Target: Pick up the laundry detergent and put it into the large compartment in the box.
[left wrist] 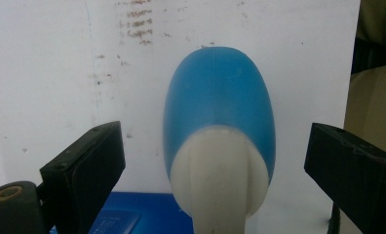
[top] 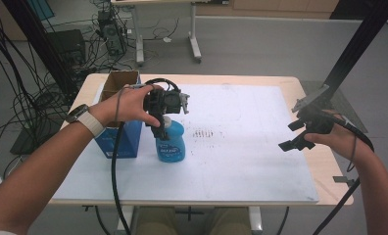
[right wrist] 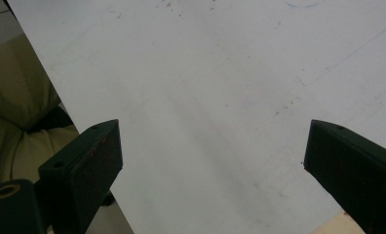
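A blue bottle (top: 171,144) with a white cap stands upright on the white sheet (top: 241,147), close beside a blue box (top: 118,139). My left gripper (top: 161,128) hangs just above the bottle's top, pointing down. In the left gripper view the bottle (left wrist: 218,102) and its white cap (left wrist: 220,180) lie between the jaws of the left gripper (left wrist: 215,144); the jaws stand wide open, clear of the cap on both sides. My right gripper (top: 294,134) is held over the sheet's right side, far from the bottle. In its own view the right gripper (right wrist: 213,146) is open and holds nothing.
The blue box has an open top with brown flaps (top: 119,81) at the table's back left. The wooden table edge (top: 324,161) shows to the right of the sheet. A smudged patch (top: 204,133) marks the sheet's middle. Cables and desk legs lie on the floor beyond.
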Motion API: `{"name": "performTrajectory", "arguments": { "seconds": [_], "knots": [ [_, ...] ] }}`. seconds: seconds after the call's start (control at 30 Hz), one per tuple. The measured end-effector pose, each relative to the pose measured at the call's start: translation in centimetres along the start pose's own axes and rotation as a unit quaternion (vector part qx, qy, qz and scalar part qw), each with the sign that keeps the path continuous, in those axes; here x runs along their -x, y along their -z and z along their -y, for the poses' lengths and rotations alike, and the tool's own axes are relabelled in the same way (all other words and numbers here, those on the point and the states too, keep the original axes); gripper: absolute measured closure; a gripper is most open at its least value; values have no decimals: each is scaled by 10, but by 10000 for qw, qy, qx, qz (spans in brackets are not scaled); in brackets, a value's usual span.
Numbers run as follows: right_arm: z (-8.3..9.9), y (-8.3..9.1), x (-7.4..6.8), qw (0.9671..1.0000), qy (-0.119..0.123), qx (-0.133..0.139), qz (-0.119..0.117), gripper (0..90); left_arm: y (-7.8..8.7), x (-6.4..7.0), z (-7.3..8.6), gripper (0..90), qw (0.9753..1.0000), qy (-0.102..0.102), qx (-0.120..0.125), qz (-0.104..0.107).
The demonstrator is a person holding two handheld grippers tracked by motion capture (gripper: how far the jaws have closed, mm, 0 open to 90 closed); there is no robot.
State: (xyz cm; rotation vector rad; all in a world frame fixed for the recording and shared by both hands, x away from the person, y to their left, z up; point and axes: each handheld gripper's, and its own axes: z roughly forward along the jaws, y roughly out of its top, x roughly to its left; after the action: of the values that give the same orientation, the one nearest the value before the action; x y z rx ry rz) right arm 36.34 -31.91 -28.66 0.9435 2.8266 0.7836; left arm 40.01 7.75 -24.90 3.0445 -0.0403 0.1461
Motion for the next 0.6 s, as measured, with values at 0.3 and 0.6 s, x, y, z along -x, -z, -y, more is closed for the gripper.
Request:
{"name": "performTrajectory", "arguments": {
  "seconds": [0.3, 0.6],
  "knots": [
    [0, 0, 0, 10000, -6, 13, 0, 70, 0, 0, 0, 81, 10000, 21, -25, 11],
    [2, 1, -1, 10000, -4, 24, 16, 70, -1, 0, -1, 80, 10000, -23, -21, 24]
  ]
}}
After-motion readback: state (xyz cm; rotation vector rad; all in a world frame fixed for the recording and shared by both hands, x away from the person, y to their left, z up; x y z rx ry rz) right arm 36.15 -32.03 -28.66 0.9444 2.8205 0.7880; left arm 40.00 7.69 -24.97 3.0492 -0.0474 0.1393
